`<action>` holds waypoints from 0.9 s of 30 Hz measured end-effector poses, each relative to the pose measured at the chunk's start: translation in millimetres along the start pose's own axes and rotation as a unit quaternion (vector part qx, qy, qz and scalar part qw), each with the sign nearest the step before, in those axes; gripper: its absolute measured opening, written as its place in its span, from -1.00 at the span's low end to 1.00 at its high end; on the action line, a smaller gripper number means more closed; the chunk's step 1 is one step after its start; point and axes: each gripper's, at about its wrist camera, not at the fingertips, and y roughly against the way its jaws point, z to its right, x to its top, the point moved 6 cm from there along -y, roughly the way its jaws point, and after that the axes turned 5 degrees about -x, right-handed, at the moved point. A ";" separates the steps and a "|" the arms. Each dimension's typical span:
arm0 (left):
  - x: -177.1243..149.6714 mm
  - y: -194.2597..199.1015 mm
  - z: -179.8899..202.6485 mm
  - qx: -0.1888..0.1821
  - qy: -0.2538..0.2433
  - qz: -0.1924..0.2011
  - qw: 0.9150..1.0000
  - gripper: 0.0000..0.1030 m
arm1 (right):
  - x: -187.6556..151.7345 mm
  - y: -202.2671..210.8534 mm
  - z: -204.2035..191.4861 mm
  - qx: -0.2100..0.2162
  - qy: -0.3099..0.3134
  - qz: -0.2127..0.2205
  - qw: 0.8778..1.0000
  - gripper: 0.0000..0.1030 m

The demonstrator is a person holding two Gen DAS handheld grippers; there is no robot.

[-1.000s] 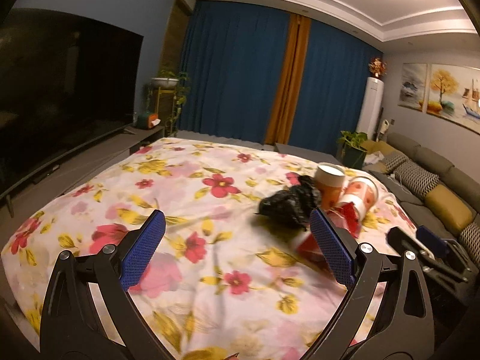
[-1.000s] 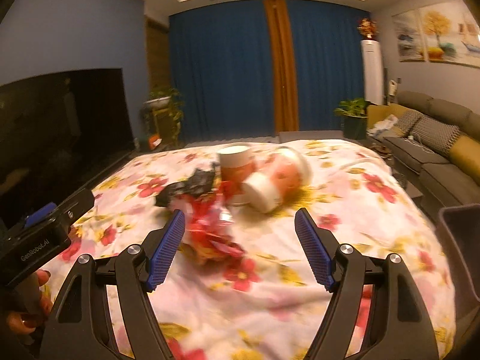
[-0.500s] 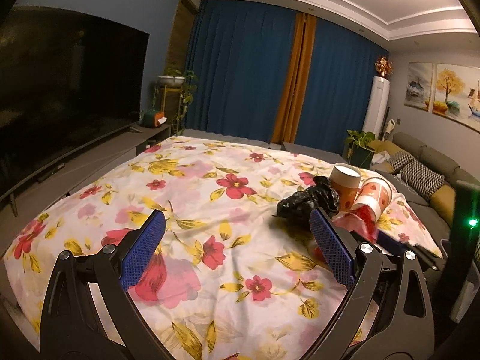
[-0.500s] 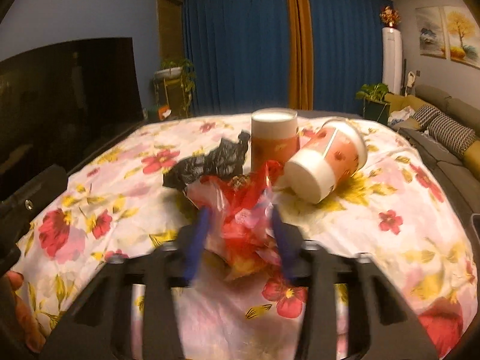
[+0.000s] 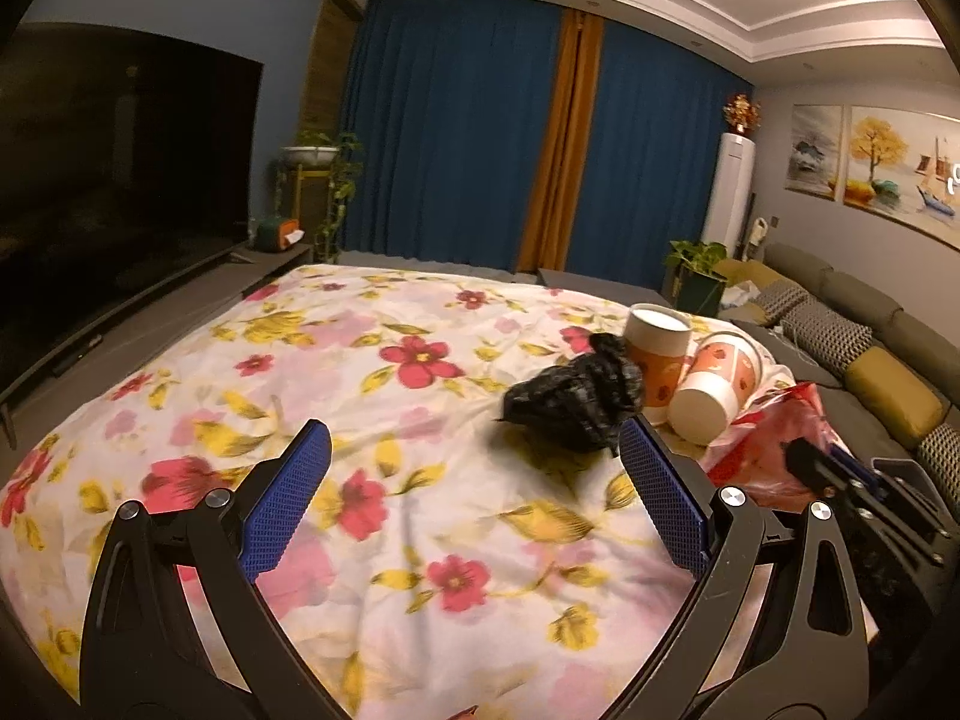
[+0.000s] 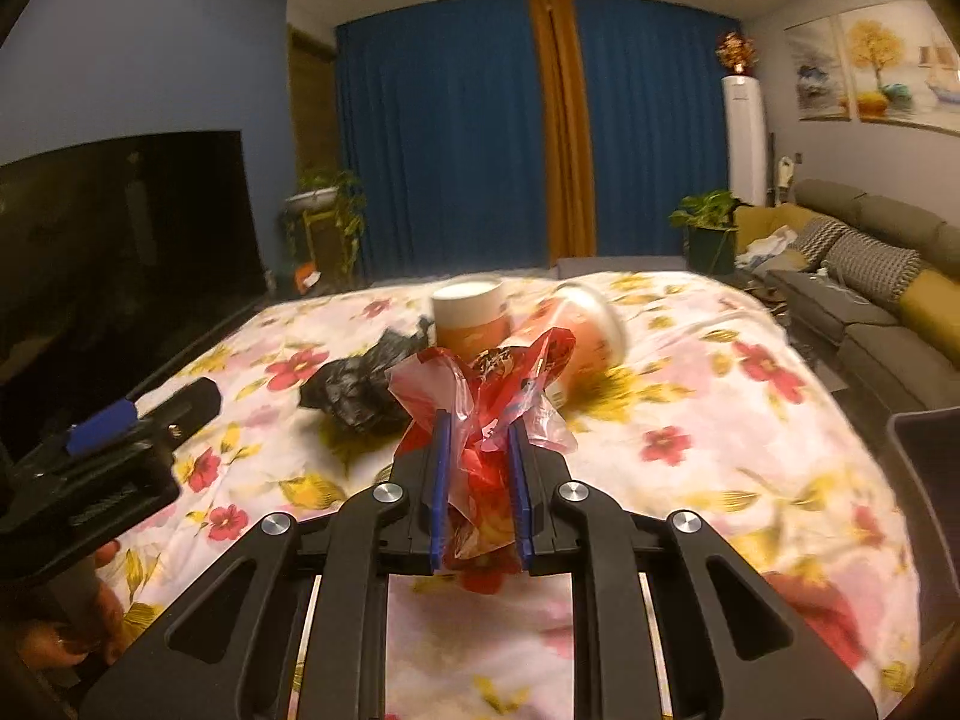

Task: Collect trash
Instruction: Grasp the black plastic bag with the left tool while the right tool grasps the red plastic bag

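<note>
Since one second earlier, the right gripper (image 6: pixel 480 450) has narrowed from a wide spread to a close grip, and its blue pads (image 6: pixel 442 480) now pinch the red plastic wrapper (image 6: pixel 486 396), which rises crumpled between and above them. Left gripper (image 5: pixel 474 474): jaws spread wide, nothing between them, hovering over the floral bedspread (image 5: pixel 360 396). Black crumpled bag (image 5: pixel 573 399): lying on the bedspread, just ahead of the left gripper's right-hand pad (image 5: pixel 660 498); in the right wrist view the same bag (image 6: pixel 354 387) lies just left of the held wrapper. Upright paper cup (image 5: pixel 656 354): standing directly behind the black bag, apparently touching it. Tipped paper cup (image 5: pixel 714 387): lying on its side next to the upright cup, white base toward the left wrist camera. In the right wrist view both cups, upright (image 6: pixel 471 318) and tipped (image 6: pixel 591 330), sit behind the wrapper and appear motion-blurred. Seen from the left wrist camera, the wrapper (image 5: pixel 768 444) is at the bed's right edge, with the right gripper's black frame against it. Background: dark television screen (image 5: pixel 108 192) at left, blue curtains (image 5: pixel 468 144) beyond the bed, grey sofa (image 6: pixel 864 276) at right.
</note>
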 end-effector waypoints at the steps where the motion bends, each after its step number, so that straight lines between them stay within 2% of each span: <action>1: 1.5 -4.0 4.7 -0.007 -0.002 0.000 1.000 0.85 | 1.2 2.0 3.9 -0.005 -0.002 0.003 1.000 -0.64; 7: 19.3 -40.8 34.4 -0.045 -0.024 0.004 0.999 0.85 | 6.2 9.1 27.4 -0.022 -0.022 0.009 0.999 -0.64; 9: 22.0 -58.4 41.4 -0.048 -0.033 0.000 0.998 0.85 | 8.2 11.2 33.2 -0.026 -0.026 0.012 0.999 -0.64; 12: 18.8 -82.1 47.6 -0.058 -0.033 -0.027 0.997 0.85 | 10.4 14.2 40.3 -0.030 -0.030 0.016 0.999 -0.64; 16: 6.5 -114.1 44.1 -0.077 -0.006 -0.087 0.993 0.83 | 11.3 16.2 47.6 -0.035 -0.032 0.018 0.999 -0.64; 19: -3.7 -126.5 38.2 -0.086 0.013 -0.112 0.990 0.58 | 11.8 16.4 50.1 -0.036 -0.037 0.019 0.998 -0.64; 21: -8.2 -131.4 34.1 -0.092 0.028 -0.124 0.988 0.29 | 11.6 17.0 51.3 -0.038 -0.038 0.019 0.998 -0.64; 22: -9.1 -130.7 32.8 -0.098 0.033 -0.126 0.987 0.20 | 11.1 17.3 51.8 -0.038 -0.039 0.019 0.998 -0.64; 24: -9.5 -129.2 33.7 -0.116 0.040 -0.125 0.985 -0.31 | 11.1 19.3 52.2 -0.040 -0.039 0.019 0.998 -0.64; 27: -9.4 -123.0 36.4 -0.124 0.039 -0.118 0.984 -0.72 | 11.2 23.2 53.7 -0.042 -0.039 0.020 0.998 -0.64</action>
